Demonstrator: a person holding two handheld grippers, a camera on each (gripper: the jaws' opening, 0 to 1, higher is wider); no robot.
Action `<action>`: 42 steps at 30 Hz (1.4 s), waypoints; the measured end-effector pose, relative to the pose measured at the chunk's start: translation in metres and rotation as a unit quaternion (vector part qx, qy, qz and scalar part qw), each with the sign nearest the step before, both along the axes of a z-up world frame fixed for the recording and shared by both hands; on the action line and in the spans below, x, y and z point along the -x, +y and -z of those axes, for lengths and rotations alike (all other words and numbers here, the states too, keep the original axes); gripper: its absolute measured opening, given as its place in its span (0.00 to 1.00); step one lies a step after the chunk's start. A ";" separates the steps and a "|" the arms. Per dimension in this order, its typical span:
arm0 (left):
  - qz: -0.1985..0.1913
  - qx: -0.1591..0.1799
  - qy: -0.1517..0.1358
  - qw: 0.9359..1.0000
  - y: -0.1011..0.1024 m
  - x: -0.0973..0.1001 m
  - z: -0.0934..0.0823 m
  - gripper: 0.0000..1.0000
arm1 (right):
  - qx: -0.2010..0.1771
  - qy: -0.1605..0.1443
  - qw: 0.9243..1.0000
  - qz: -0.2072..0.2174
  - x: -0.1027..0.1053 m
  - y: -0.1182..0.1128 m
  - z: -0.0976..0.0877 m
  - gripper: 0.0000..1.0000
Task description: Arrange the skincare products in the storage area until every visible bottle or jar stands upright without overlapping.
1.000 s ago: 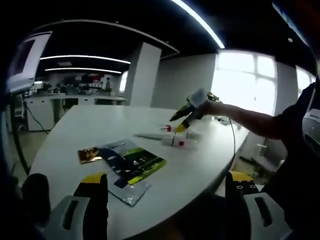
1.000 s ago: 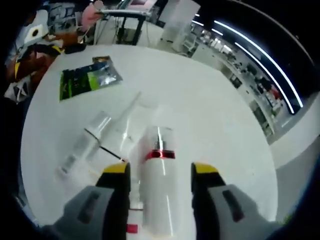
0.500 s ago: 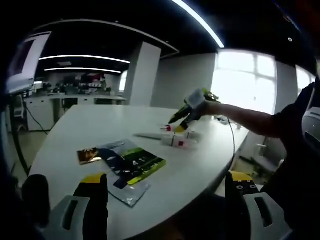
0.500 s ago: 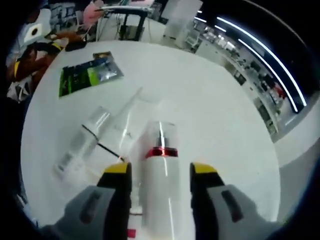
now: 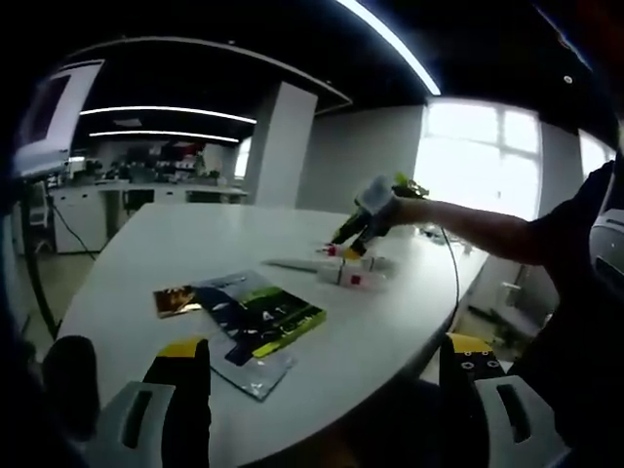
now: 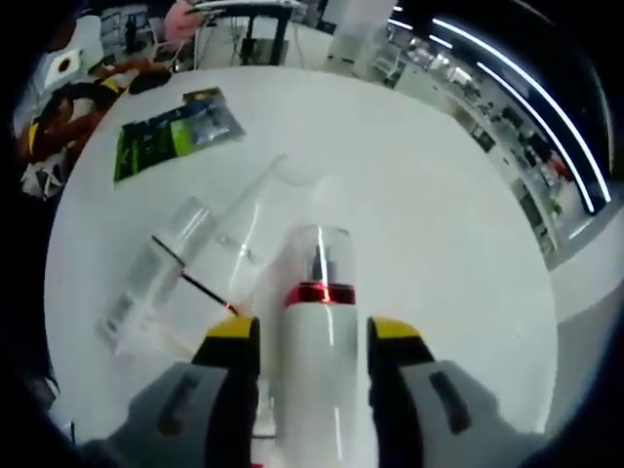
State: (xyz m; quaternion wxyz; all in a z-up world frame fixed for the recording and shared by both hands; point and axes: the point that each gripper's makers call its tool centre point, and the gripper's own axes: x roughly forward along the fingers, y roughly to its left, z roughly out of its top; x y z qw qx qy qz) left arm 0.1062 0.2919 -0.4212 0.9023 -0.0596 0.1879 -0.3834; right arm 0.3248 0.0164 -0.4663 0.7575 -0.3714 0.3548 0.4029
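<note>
Right gripper (image 6: pixel 304 336) grips a white bottle (image 6: pixel 314 380) with red band and clear cap, lying on the white table (image 6: pixel 429 195). Beside it lie a clear bottle (image 6: pixel 156 283) and a tube (image 6: pixel 255 200). Left gripper (image 5: pixel 322 366) hangs wide apart near a foil packet (image 5: pixel 255 317).
</note>
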 end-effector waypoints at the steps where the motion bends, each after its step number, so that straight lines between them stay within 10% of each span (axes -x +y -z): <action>1: 0.000 0.001 0.001 1.000 0.000 0.000 0.000 1.00 | -0.003 0.003 1.000 0.001 0.000 0.000 0.000 0.44; 42: -0.003 0.000 0.003 1.000 0.001 0.001 0.001 1.00 | -0.002 0.123 0.992 -0.015 0.007 0.010 0.010 0.37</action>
